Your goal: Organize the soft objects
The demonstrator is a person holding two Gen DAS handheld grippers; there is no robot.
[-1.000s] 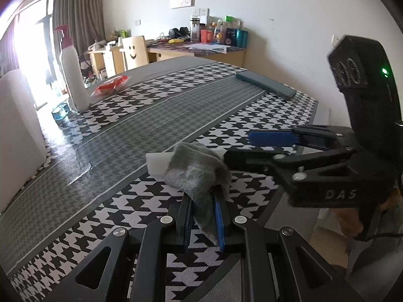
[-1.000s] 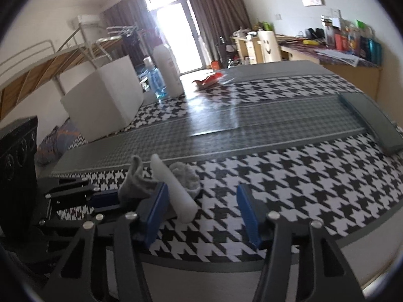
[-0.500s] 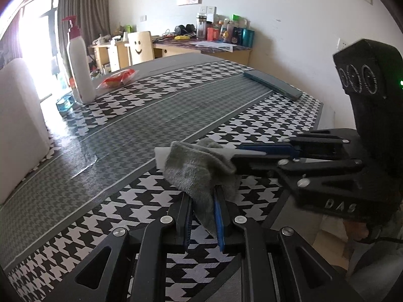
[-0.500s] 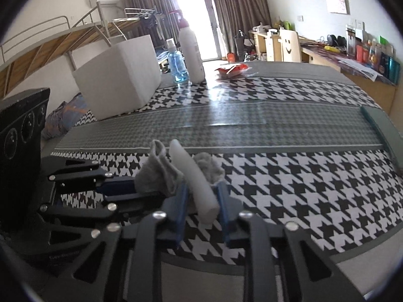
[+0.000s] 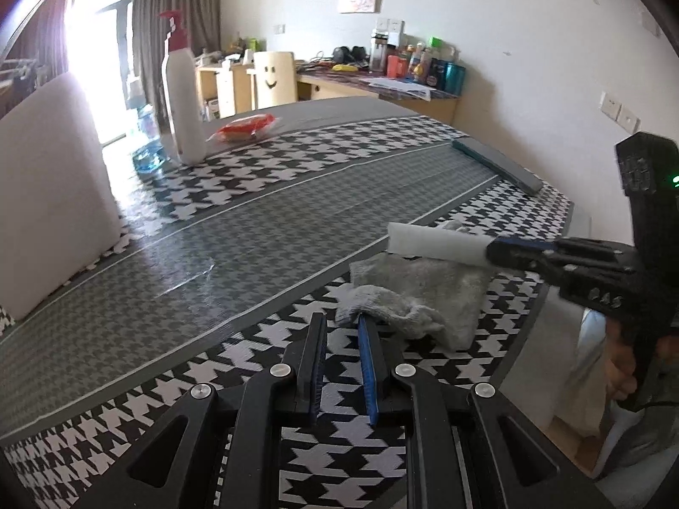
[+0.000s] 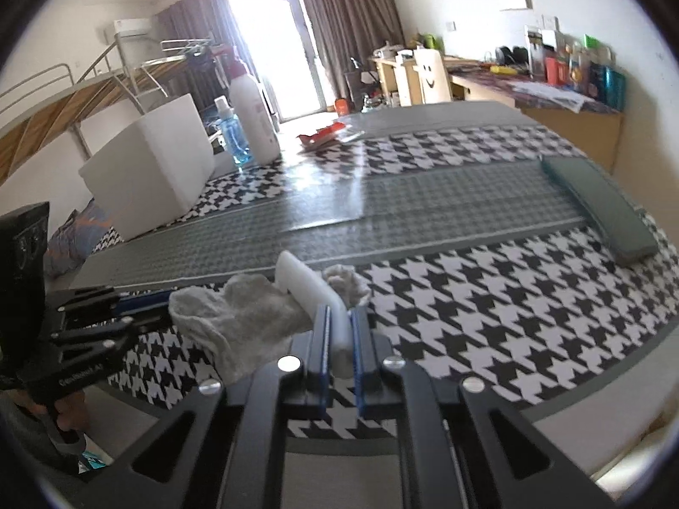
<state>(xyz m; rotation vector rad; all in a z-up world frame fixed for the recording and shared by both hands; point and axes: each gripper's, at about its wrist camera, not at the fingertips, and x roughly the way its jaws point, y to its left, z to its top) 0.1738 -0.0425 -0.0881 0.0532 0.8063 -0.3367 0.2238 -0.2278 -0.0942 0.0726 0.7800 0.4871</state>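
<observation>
Two grippers worked one pile at the near edge of the houndstooth table (image 5: pixel 263 195). The right gripper (image 6: pixel 339 339) was clenched on the white foam bar (image 5: pixel 437 246), lifting it clear of the grey cloth (image 5: pixel 424 292). The left gripper (image 5: pixel 341 331), nearly closed, pinched nothing; the cloth's edge merely touched one finger.

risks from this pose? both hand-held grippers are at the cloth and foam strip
1. The right hand-held gripper pinches only the near end of the white foam strip; the long free end could sag or twist out.
2. The strip lies over the grey cloth, so lifting may drag it.
3. The left hand-held gripper barely catches the cloth's edge; it may slip.
</observation>
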